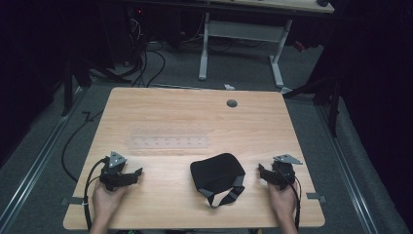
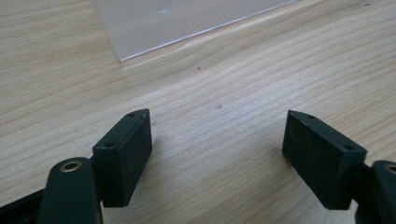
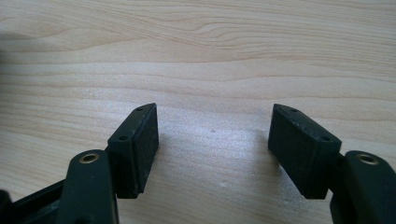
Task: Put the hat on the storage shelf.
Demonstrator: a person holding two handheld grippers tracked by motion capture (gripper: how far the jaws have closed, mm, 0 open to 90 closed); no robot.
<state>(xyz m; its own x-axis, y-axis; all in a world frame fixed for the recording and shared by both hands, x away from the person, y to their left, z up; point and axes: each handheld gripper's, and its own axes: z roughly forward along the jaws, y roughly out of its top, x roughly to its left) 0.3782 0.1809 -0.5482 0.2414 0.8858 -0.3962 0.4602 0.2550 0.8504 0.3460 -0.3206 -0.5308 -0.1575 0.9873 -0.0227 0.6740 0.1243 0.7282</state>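
A black eye mask (image 1: 217, 173) with a grey strap (image 1: 225, 194) lies on the wooden table (image 1: 195, 112) near its front edge, between the two hands. A clear plastic rack (image 1: 167, 142) lies flat behind it, left of centre; its corner (image 2: 140, 28) shows in the left gripper view. My left gripper (image 1: 135, 174) rests low at the front left, open, with bare wood between its pads (image 2: 135, 154). At the front right, my right gripper (image 1: 263, 171) is open too, jaws wide over bare wood, pads (image 3: 144, 144) touching nothing. The mask sits between both grippers, apart from each.
A round grey cable hole (image 1: 232, 103) sits near the table's far edge. Beyond the table stand a white desk frame (image 1: 241, 39) and loose cables (image 1: 146, 58) on the grey floor. Metal rails (image 1: 44, 156) run along the floor at each side.
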